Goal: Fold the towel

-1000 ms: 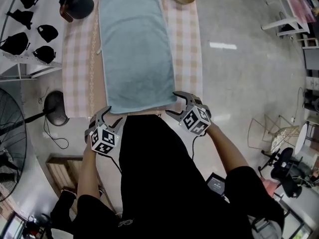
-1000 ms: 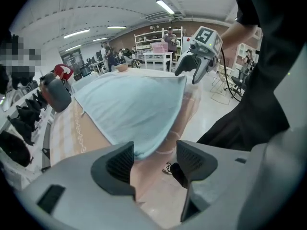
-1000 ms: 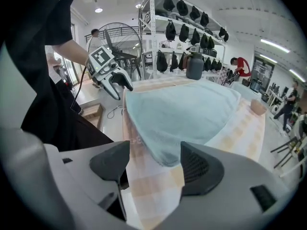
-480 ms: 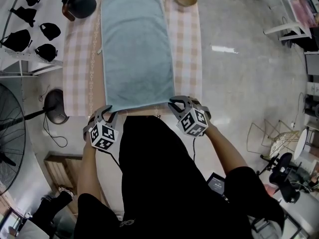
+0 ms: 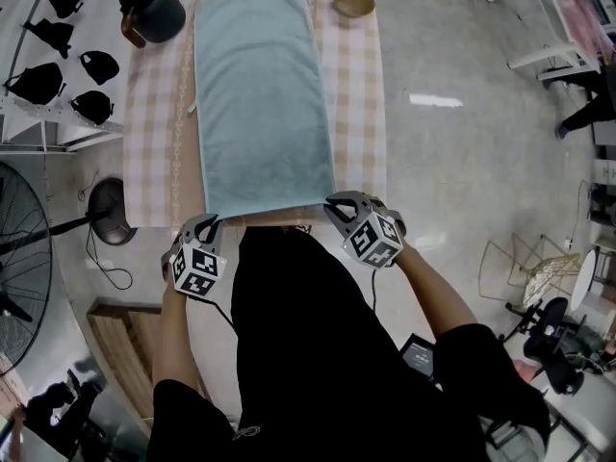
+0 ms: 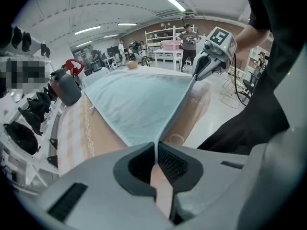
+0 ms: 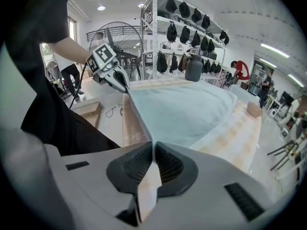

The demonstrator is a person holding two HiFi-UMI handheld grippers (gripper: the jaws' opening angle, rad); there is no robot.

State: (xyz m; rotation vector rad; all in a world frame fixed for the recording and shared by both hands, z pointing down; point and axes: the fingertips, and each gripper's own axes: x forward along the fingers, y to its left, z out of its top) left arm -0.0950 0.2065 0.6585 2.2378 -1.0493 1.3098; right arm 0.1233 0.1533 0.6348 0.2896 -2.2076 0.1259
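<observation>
Left claw point(image 5: 210, 222) and right claw point(image 5: 336, 204) each clenched on a near corner of the towel point(image 5: 265, 94).
My right jaws have just been closing, fabric between them; the pale blue towel lies flat lengthwise on the checked tablecloth point(image 5: 358, 85).

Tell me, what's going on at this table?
A person holds a two-jaw gripper in each hand. The left gripper and right gripper have just closed, each pinching a near corner of the light blue towel. The rest of it lies flat along the checked tablecloth, not yet folded.
</observation>
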